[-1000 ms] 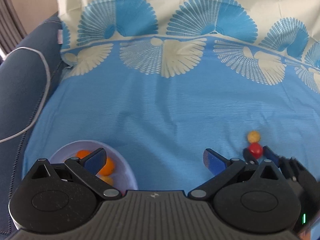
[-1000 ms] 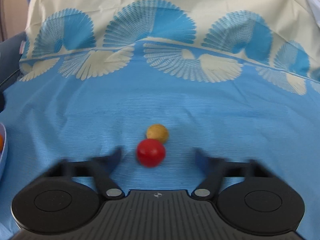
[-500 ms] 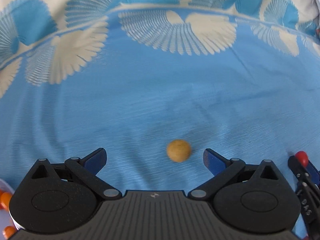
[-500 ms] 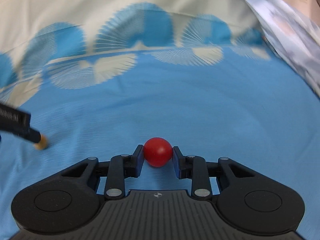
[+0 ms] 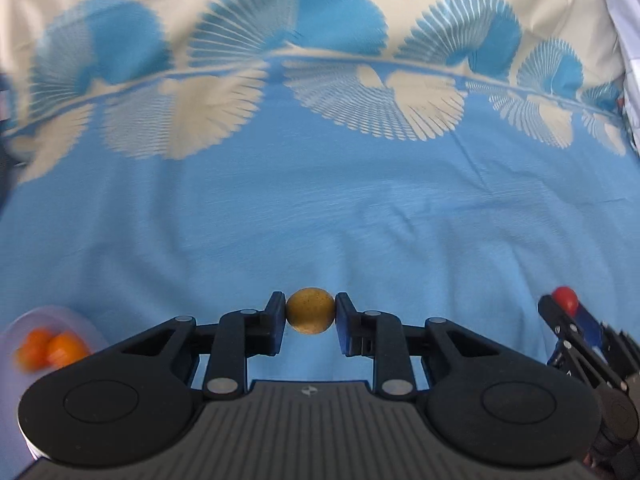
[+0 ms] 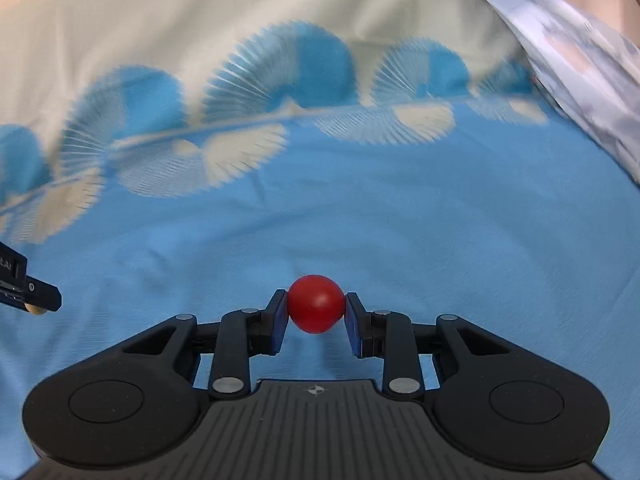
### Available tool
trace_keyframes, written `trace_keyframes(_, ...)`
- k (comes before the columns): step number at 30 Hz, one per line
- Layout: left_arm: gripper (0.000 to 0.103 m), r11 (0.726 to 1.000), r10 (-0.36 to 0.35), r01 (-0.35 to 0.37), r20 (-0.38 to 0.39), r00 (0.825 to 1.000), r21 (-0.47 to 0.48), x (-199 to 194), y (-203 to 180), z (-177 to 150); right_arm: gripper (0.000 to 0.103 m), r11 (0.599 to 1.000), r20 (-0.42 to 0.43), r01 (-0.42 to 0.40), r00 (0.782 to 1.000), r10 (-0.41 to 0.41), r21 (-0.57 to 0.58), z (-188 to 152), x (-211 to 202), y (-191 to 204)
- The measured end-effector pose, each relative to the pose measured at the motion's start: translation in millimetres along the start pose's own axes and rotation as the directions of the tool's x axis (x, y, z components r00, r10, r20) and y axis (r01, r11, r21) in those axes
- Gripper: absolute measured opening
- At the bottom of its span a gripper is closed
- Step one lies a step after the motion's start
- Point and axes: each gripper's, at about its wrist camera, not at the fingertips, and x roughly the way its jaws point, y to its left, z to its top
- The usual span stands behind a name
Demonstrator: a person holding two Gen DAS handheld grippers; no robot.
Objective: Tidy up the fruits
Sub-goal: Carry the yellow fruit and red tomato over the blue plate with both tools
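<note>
My left gripper [image 5: 311, 312] is shut on a small yellow-brown round fruit [image 5: 310, 310], held just over the blue cloth. My right gripper [image 6: 316, 309] is shut on a small red round fruit [image 6: 316, 308]. The red fruit [image 5: 565, 298] and the right gripper also show at the right edge of the left wrist view. A pale lilac bowl [image 5: 76, 315] with orange fruits [image 5: 52, 349] sits at the lower left of the left wrist view. The left gripper's tip [image 6: 36, 300] shows at the left edge of the right wrist view.
A blue cloth with cream fan patterns [image 5: 320, 208] covers the surface and rises cream at the back. A pale patterned fabric [image 6: 580, 80] lies at the upper right of the right wrist view.
My left gripper has closed on the yellow-brown fruit, which lay between its open fingers half a second ago. My right gripper closed on the red fruit earlier and still holds it.
</note>
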Motion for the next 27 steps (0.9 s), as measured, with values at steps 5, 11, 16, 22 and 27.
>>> trace_keyframes(5, 0.029, 0.998, 0.028, -0.028, 0.002, 1.0, -0.051, -78.7, 50.3, -47.7, 0.032, 0.985, 0.002, -0.147, 0.989, 0.148, -0.09, 0.7, -76.6, 29.8)
trace_keyframes(11, 0.029, 0.99, 0.077, -0.074, 0.013, 0.997, -0.116, -157.9, 105.1, -112.8, 0.032, 0.931, -0.075, -0.334, 0.942, 0.326, -0.147, -12.8, -168.6, 76.6)
trace_keyframes(16, 0.029, 0.982, 0.09, -0.082, 0.038, 0.995, -0.173, -209.2, 140.4, -161.8, 0.032, 0.859, -0.121, -0.457, 0.89, 0.44, -0.233, -29.1, -233.8, 121.0)
trace_keyframes(22, 0.029, 0.971, 0.11, -0.089, 0.084, 0.99, -0.223, -248.8, 168.1, -206.2, 0.032, 0.792, -0.146, -0.53, 0.847, 0.511, -0.303, -47.2, -290.6, 157.2)
trace_keyframes(27, 0.029, 0.966, 0.107, -0.077, 0.108, 0.988, -0.246, -266.0, 179.1, -229.9, 0.032, 0.762, -0.161, -0.542, 0.838, 0.521, -0.354, -61.0, -319.7, 171.2)
